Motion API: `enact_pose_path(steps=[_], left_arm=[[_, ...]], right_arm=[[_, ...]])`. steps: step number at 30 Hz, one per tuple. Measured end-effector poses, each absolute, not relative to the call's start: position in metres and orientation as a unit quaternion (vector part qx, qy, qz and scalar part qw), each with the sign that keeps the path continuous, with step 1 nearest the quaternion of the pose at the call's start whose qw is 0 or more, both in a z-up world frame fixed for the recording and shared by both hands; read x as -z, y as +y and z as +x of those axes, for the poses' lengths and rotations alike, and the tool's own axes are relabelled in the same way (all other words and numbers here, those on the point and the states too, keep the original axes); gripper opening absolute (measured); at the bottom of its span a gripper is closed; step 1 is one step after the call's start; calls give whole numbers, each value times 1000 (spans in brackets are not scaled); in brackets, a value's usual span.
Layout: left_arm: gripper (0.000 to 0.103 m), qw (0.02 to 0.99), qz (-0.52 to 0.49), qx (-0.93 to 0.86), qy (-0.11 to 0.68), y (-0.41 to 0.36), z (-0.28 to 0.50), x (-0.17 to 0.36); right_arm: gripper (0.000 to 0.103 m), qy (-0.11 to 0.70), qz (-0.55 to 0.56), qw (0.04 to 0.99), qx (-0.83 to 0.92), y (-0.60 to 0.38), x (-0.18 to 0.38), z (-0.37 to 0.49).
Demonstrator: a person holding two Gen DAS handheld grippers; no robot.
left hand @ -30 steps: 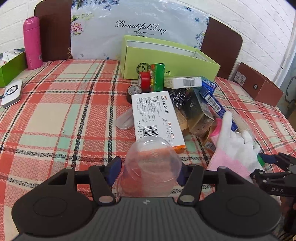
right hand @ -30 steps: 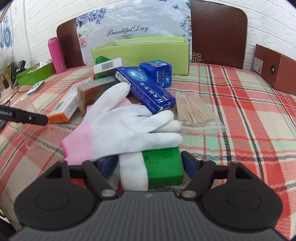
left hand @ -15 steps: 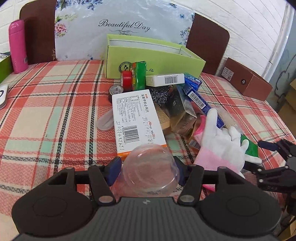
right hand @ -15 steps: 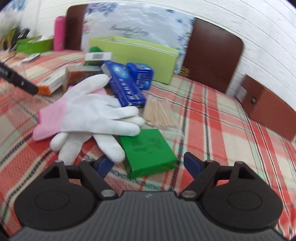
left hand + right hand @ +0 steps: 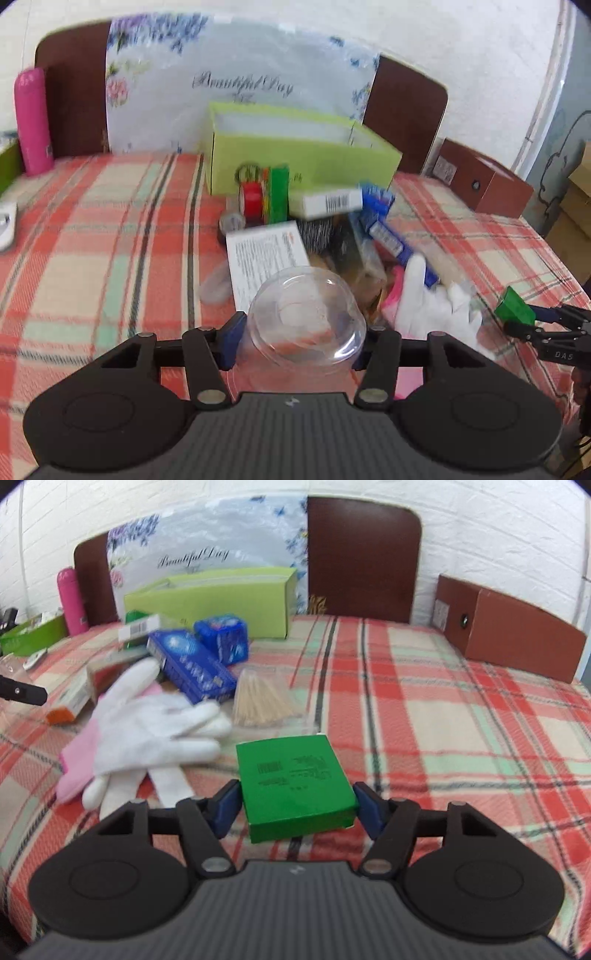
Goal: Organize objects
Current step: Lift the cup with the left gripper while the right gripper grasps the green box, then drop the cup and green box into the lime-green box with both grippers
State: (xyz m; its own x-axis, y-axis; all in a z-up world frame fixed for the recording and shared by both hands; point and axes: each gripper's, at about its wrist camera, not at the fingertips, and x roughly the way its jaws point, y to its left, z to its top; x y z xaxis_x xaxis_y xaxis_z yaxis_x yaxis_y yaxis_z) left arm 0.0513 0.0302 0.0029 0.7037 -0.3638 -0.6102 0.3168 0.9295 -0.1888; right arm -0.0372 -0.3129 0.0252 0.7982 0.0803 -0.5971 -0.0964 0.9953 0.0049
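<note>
My left gripper [image 5: 297, 332] has a clear plastic cup [image 5: 306, 314] between its blue pads, lifted over the plaid tablecloth; its jaws are closing and the pads press on the cup's sides. My right gripper [image 5: 295, 805] has its jaws closing on a flat green box [image 5: 291, 779], whose two sides the pads touch. In the left wrist view the green box [image 5: 513, 310] hangs off the table at the right gripper's tips. A lime-green open box [image 5: 295, 158] stands at the back.
White gloves with pink cuffs [image 5: 147, 723] lie left of the green box. A pile holds two blue boxes [image 5: 192, 664], a bag of toothpicks [image 5: 262, 701], a white medicine box [image 5: 266, 258] and red tape [image 5: 253, 197]. A pink bottle [image 5: 33, 122] stands far left, a brown box [image 5: 509, 627] far right.
The right gripper's jaws came in on the green box, which moved out from under the glove and off the table. The left gripper rose a little with the cup.
</note>
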Motion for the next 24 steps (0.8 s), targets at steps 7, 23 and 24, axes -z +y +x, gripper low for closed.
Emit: enact_pose_path(steps=[7,23,24], left_arm=[[56,941,-52,213,259,29,85,-63],[57,947,-54,156,274,-29,299,-78],[57,945,-51,152,287,-31,312,-70]], right_arm=[[65,226,-2,968,-109,-301,-95,6],[65,259,0,956,-140,-218,-107,252],[65,272,-6,953,-136,-213,-99,267]])
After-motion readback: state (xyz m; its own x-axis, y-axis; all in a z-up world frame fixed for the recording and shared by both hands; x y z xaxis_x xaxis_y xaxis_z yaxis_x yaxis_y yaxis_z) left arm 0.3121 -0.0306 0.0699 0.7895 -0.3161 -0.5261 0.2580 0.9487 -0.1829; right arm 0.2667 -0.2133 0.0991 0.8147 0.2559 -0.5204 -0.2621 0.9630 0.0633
